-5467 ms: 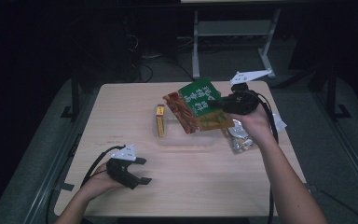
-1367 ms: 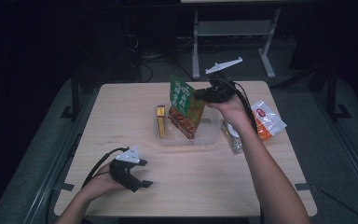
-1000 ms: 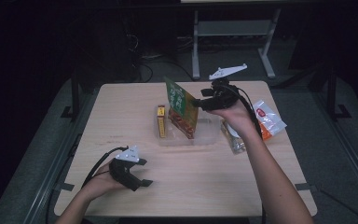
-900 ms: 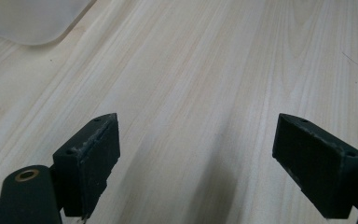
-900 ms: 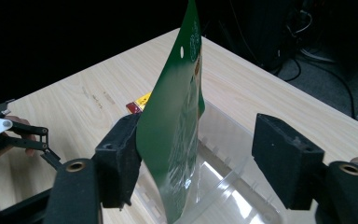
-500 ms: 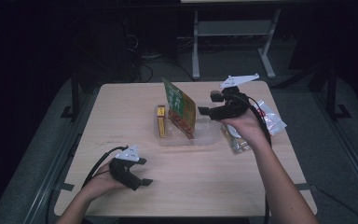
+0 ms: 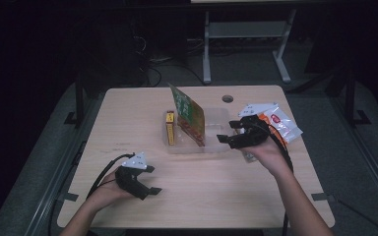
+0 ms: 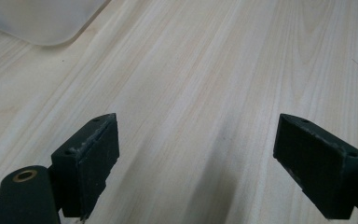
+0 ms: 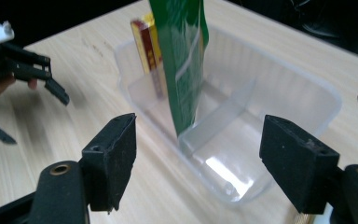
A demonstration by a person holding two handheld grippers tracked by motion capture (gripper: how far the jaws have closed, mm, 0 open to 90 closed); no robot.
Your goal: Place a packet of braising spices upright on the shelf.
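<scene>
A green snack bag (image 7: 189, 115) (image 9: 184, 60) stands on edge in a clear plastic container (image 7: 218, 114) (image 9: 284, 93), leaning on a divider. A yellow and red box (image 7: 170, 128) (image 9: 149, 51) stands upright in the container's left end. My right gripper (image 7: 228, 132) (image 9: 198, 163) hovers just right of the container, pointing at it. Its jaws have just been opening and now stand open with nothing between them. My left gripper (image 7: 152, 179) (image 8: 196, 158) rests open on the table at the front left, over bare wood.
An orange and white snack packet (image 7: 280, 123) lies at the table's right side behind my right hand. Another clear packet (image 7: 248, 156) lies under that hand. A cable hole (image 7: 227, 99) sits near the far edge. A metal stand is on the floor beyond.
My right gripper let go of the green bag and drew back to the right and down. The bag now stands alone in the container. The left gripper has not moved.
</scene>
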